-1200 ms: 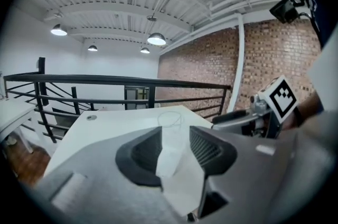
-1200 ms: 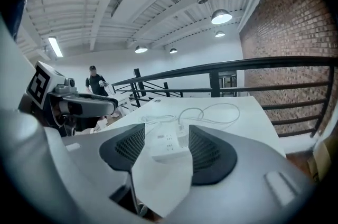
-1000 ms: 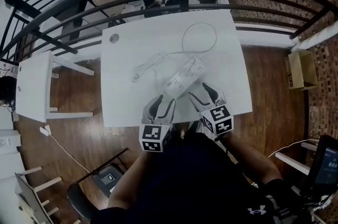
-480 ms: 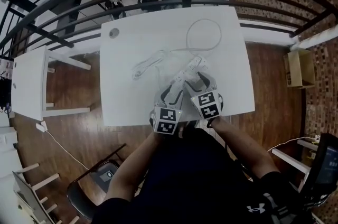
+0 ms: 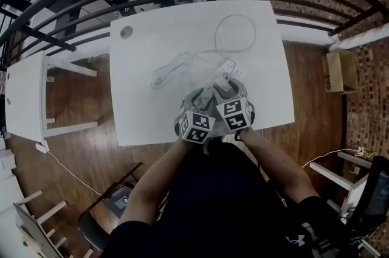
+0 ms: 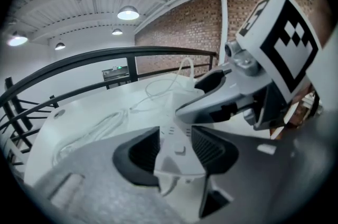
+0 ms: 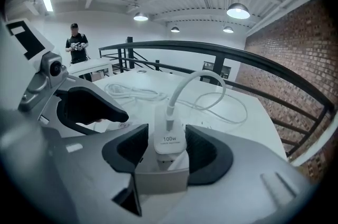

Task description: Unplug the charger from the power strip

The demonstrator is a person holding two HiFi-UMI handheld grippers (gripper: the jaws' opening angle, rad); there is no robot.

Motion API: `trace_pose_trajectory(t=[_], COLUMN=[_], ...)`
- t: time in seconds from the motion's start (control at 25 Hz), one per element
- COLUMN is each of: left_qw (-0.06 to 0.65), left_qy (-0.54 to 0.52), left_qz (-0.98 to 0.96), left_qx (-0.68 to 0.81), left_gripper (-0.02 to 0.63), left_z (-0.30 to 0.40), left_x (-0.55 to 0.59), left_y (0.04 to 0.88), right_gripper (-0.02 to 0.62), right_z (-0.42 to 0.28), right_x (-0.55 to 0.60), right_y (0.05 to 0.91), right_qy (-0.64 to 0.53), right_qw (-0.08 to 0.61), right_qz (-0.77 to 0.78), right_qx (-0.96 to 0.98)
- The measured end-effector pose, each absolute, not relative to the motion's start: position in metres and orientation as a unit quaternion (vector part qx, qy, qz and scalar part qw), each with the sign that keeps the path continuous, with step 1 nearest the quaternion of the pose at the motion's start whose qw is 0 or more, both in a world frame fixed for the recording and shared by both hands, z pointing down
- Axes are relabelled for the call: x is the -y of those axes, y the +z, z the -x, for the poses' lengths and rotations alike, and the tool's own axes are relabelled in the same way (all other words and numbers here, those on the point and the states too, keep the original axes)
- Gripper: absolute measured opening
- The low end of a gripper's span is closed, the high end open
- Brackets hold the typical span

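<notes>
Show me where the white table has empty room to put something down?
Bare patches: the front-left corner, between the coiled cord and the table edge; and the right side, past the cable loop. The middle front is crowded: power strip, charger.

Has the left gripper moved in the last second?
Yes: the left gripper advanced from the near edge of the table to straddle the power strip.

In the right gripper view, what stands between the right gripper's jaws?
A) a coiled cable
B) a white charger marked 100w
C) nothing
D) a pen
B: the white charger sits plugged into the power strip between the closing jaws of the right gripper, its cable rising from its top.
</notes>
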State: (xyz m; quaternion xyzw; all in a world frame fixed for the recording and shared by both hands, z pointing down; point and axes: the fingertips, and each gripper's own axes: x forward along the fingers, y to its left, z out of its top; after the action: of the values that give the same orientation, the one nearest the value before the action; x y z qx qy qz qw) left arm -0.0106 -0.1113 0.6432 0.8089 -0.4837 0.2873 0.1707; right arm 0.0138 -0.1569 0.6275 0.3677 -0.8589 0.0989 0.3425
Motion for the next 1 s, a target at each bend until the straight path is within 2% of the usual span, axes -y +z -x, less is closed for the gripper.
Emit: trace_pose_trajectory(t=[0.08,0.2,1.0], left_qw=[0.173,0.174,0.163], left_qy=[0.288,0.287,0.276], left_qz=[-0.812,-0.822,-0.836], left_qx=[0.478,0.459,0.446], left_gripper=[0.192,0.192,0.192], left_z=[0.011,0.008,0.003], left_x=[0.113,0.113,0.11], left_y=[0.647,0.653,0.658], right_gripper=[0.211,0.157,0.147], right_z=[-0.013,-0.012,-0.014], right_x=[0.159,0.162,0.157], right_y=[0.626,0.623,0.632], right_qy=[0.094,0.077,0.078], right_qw=[0.341,0.339,0.338], right_qz=[-0.372,-0.377,-0.371], right_qx=[0.858,0.858,0.861])
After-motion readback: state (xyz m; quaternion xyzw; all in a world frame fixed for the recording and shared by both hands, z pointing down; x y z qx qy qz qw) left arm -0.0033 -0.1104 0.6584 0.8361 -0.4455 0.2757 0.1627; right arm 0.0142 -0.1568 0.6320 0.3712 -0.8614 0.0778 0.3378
